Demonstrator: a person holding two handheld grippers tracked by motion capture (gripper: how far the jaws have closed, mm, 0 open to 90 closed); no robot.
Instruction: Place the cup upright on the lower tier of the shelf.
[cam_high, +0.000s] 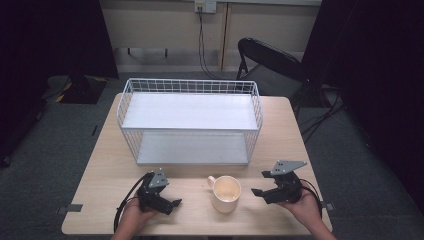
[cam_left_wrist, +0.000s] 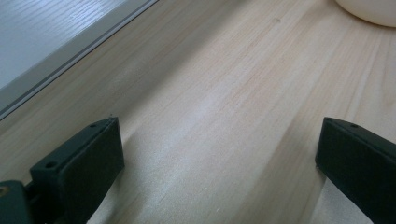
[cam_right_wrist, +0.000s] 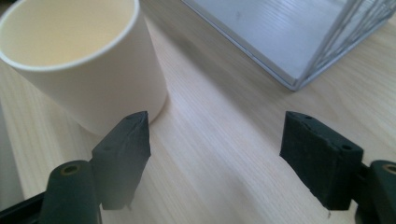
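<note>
Flanking the upright cream mug (cam_high: 226, 194) on the table (cam_high: 100, 175) before the wire shelf rack (cam_high: 190, 120), left gripper (cam_high: 172, 203) and right gripper (cam_high: 257, 192) wide open, empty, seemingly readying a grasp.

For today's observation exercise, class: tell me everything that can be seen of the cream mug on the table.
The mug is a plain cream cylinder with a matte, ceramic-looking surface and one handle pointing toward the far left in the high view. It stands upright and looks empty, on the light wooden table, in front of the white wire rack. It sits between the left gripper and the right gripper, both open; neither touches it.
</note>
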